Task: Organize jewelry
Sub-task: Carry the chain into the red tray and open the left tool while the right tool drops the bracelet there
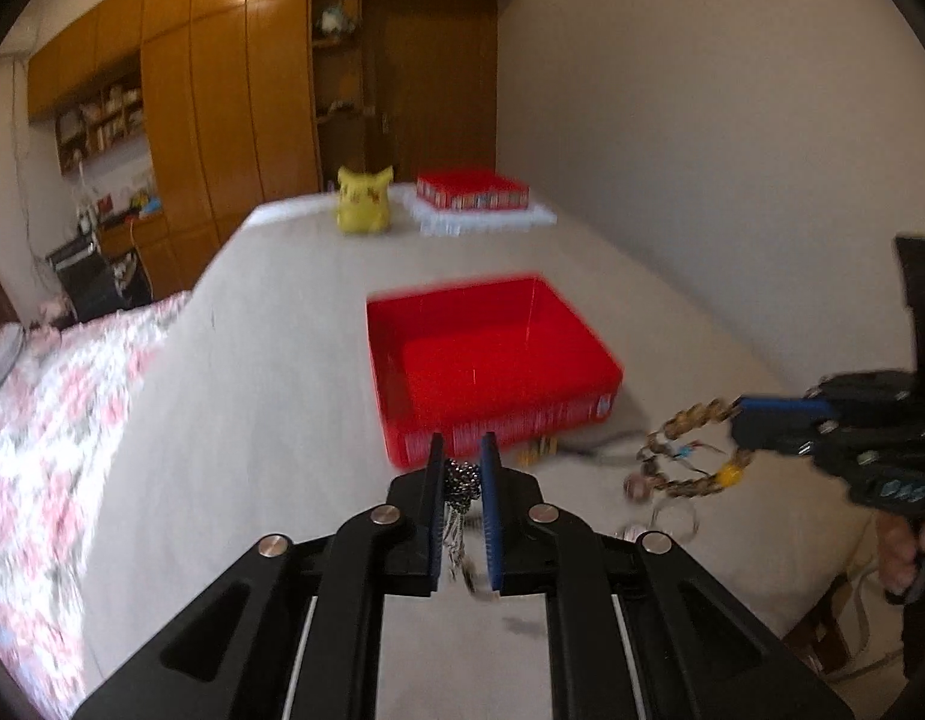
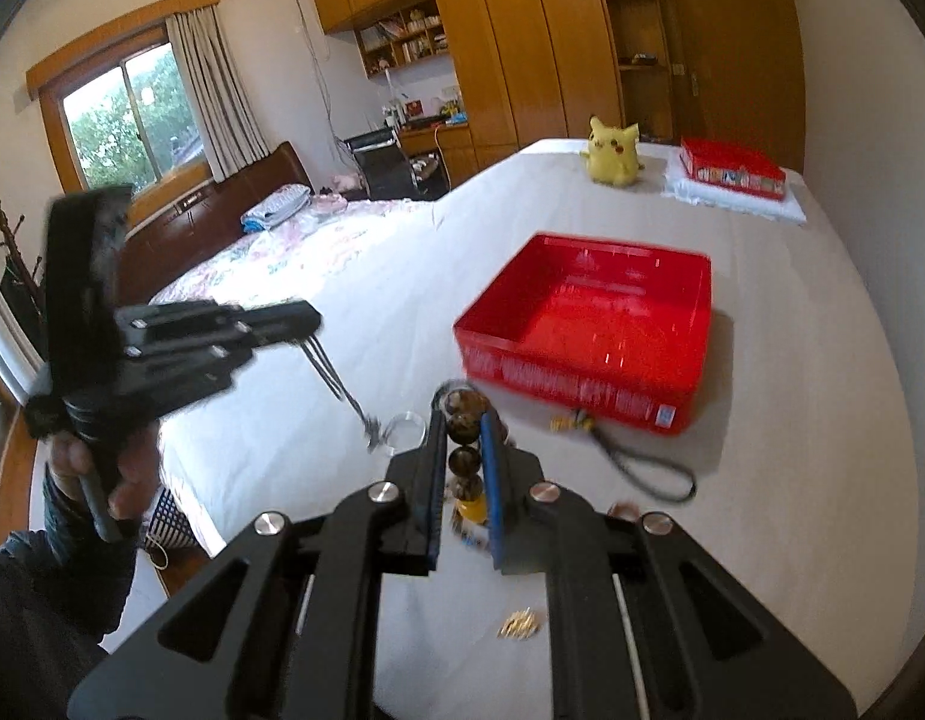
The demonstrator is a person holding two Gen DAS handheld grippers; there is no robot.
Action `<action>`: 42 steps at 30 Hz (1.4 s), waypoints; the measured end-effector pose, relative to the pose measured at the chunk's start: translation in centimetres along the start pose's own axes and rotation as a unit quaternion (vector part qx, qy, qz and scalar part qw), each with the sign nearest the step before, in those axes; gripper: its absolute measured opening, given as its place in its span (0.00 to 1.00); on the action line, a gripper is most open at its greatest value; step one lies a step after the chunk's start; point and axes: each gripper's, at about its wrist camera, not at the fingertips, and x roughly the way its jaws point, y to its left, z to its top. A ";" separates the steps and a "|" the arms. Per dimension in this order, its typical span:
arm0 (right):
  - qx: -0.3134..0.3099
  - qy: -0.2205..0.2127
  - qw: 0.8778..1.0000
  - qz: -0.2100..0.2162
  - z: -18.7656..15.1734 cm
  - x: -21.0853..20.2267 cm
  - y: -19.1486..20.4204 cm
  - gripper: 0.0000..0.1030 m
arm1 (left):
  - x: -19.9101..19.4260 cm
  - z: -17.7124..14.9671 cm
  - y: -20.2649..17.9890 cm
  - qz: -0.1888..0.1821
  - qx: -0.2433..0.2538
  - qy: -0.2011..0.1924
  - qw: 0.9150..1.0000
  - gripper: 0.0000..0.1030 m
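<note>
Left wrist view. My left tongs (image 1: 462, 450) pinch a silver chain (image 1: 462, 477) of fine metal links; it bunches between the pads and dangles below, its lower end blurred. Ahead sits a red box (image 1: 492, 354), glossy plastic, rectangular and open-topped, on a white cloth surface (image 1: 282, 360). To the right, my right tongs (image 1: 739, 414) grip a beaded bracelet (image 1: 690, 450): brown mottled beads, one yellow bead, small charms I cannot make out. Two clear rings (image 1: 672, 519) lie under it, smeared by motion. A yellow plush toy (image 1: 364, 199) and a second red box (image 1: 471, 190) on a white fringed mat stand at the far end.

Right wrist view. The right tongs (image 2: 462, 420) are closed on the bracelet (image 2: 462, 438); here the beads read as round, polished, tortoiseshell-brown, stacked between the pads, with the yellow bead lowest. The left tongs (image 2: 309, 318) appear side-on, with the chain (image 2: 336, 378) hanging as a thin strand; their tips are hidden. Only this view shows a dark cord loop (image 2: 654, 468) with a yellow-black charm by the box (image 2: 588, 324), a small gold piece (image 2: 519, 624) near the camera, and one clear ring (image 2: 405, 426). The bed (image 2: 270, 258), with a floral quilt, lies left.
</note>
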 end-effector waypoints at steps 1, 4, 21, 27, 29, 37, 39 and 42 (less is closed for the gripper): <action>0.001 -0.001 1.000 0.001 1.1 0.1 -0.5 0.10 | -0.4 1.6 0.1 -0.001 0.004 -0.008 1.000 0.10; 0.011 0.001 1.000 0.005 3.8 0.9 -2.0 0.10 | -0.5 5.5 0.5 -0.009 0.010 -0.019 1.000 0.10; 0.070 0.106 0.990 -0.054 10.6 15.6 -11.1 0.10 | 16.5 13.3 3.1 -0.001 0.002 0.070 0.998 0.10; 0.084 0.160 0.981 -0.071 9.0 21.6 -13.8 0.10 | 23.6 9.9 3.2 -0.006 -0.003 0.123 0.992 0.10; 0.082 0.175 0.977 -0.085 8.2 23.0 -14.6 0.10 | 25.1 8.8 3.1 -0.009 -0.003 0.137 0.991 0.10; 0.066 0.194 0.970 -0.128 6.8 24.6 -16.4 0.15 | 28.3 5.1 3.0 -0.023 -0.004 0.171 0.985 0.21; 0.069 0.197 0.970 -0.128 6.6 24.7 -16.7 0.21 | 28.3 4.6 3.1 -0.022 -0.007 0.170 0.985 0.34; 0.065 0.189 0.970 -0.138 6.6 24.1 -16.8 0.36 | 28.1 4.5 3.4 -0.023 -0.011 0.169 0.985 0.38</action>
